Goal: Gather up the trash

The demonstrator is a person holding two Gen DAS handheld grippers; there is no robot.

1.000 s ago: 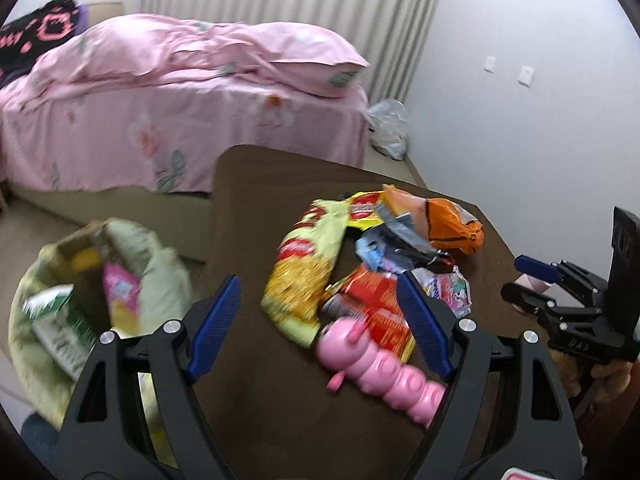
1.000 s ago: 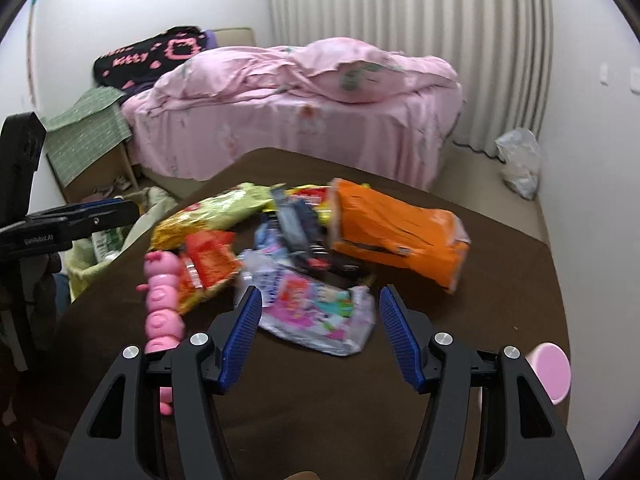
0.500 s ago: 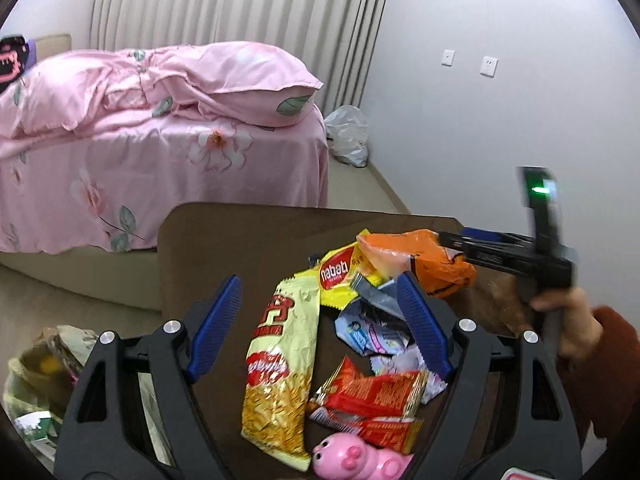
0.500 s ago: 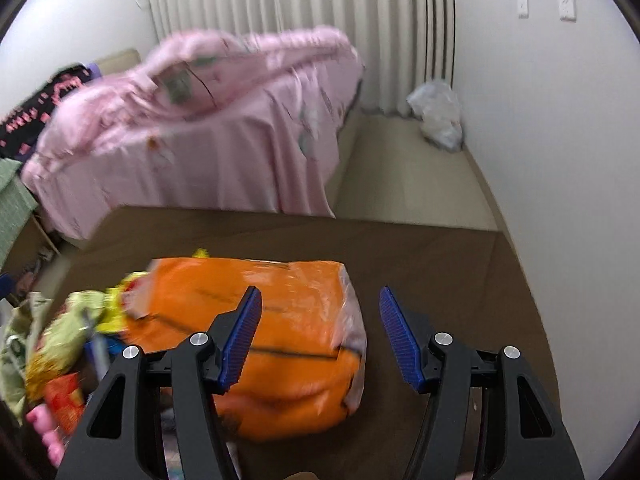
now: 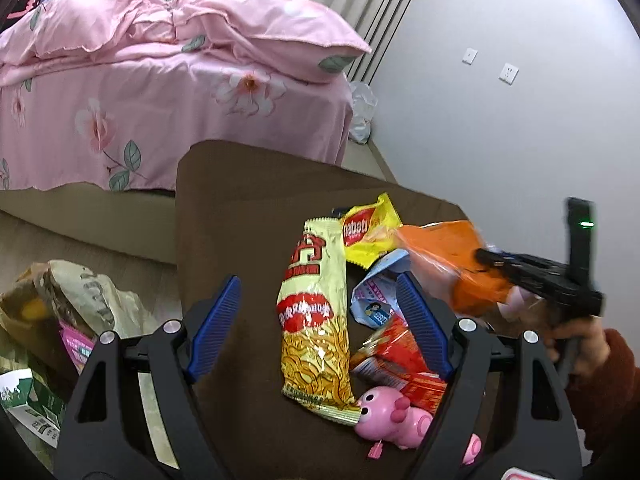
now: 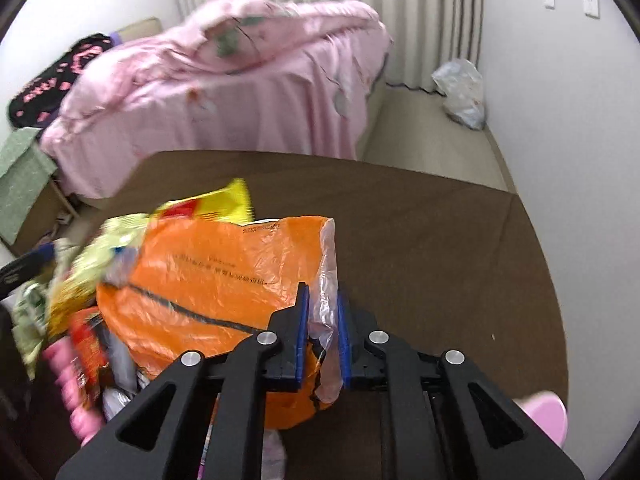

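Note:
A heap of wrappers lies on the brown table (image 5: 240, 216): a pale yellow noodle packet (image 5: 314, 320), a yellow wafer packet (image 5: 370, 230), red wrappers (image 5: 404, 364) and a pale blue packet (image 5: 376, 300). My right gripper (image 6: 323, 336) is shut on the clear end of an orange plastic bag (image 6: 208, 284); the bag also shows in the left wrist view (image 5: 448, 260). My left gripper (image 5: 320, 328) is open and empty, above the noodle packet.
A pink caterpillar toy (image 5: 392, 416) lies at the table's near edge. A trash bag (image 5: 52, 312) holding wrappers sits on the floor at the left. A pink bed (image 5: 160, 80) stands behind the table. A pink round object (image 6: 548, 412) sits at the right.
My right gripper has closed on the end of the orange bag. My left gripper has swung back over the wrappers and stayed open.

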